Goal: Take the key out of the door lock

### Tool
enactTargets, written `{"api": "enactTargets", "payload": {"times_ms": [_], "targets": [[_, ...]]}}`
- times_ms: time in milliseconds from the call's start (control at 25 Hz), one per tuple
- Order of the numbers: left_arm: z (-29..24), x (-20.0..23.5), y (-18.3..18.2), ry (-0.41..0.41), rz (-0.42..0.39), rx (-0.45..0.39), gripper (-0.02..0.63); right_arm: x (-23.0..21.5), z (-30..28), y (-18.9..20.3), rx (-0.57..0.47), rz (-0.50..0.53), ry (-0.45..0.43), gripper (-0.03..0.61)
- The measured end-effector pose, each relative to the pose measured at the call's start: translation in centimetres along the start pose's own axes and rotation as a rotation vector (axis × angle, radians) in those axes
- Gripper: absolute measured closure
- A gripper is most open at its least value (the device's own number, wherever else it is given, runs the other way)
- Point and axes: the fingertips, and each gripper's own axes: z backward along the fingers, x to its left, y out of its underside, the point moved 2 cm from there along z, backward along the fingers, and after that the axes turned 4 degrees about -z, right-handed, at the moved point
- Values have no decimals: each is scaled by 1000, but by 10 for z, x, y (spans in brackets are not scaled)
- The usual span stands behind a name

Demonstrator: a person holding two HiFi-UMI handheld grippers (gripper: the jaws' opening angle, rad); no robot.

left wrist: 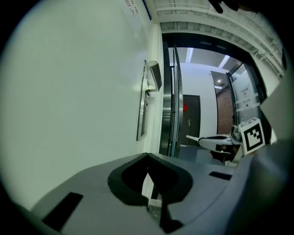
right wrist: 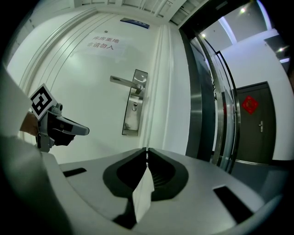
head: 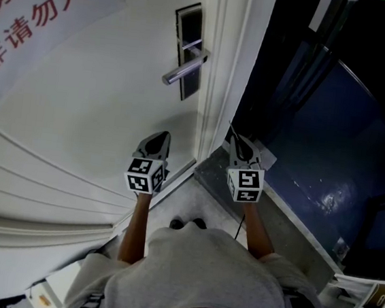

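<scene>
A white door carries a silver lock plate (head: 188, 50) with a lever handle (head: 185, 68). In the right gripper view the lock plate (right wrist: 133, 103) shows a small keyhole (right wrist: 134, 106) under the handle (right wrist: 125, 82); whether a key sits in it is too small to tell. My left gripper (head: 158, 139) hangs below the handle, close to the door face, its jaws together and empty. My right gripper (head: 237, 141) is level with it at the door's edge, also shut on nothing. In their own views the left gripper (left wrist: 147, 157) and right gripper (right wrist: 147, 150) point at the door from a distance.
A paper sign with red characters (head: 36, 10) is stuck to the door's upper left. Right of the door frame (head: 220, 84) is a dark opening with a dark blue floor (head: 317, 142). A metal frame (left wrist: 171, 101) and a corridor with a dark door (left wrist: 189, 120) lie beyond.
</scene>
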Motion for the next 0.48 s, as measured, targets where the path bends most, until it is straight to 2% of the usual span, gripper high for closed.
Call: {"api": "enactTargets", "payload": {"times_ms": [480], "targets": [[2, -3, 2, 5, 4, 6, 595, 8, -6, -9, -11, 9, -16, 548]]}}
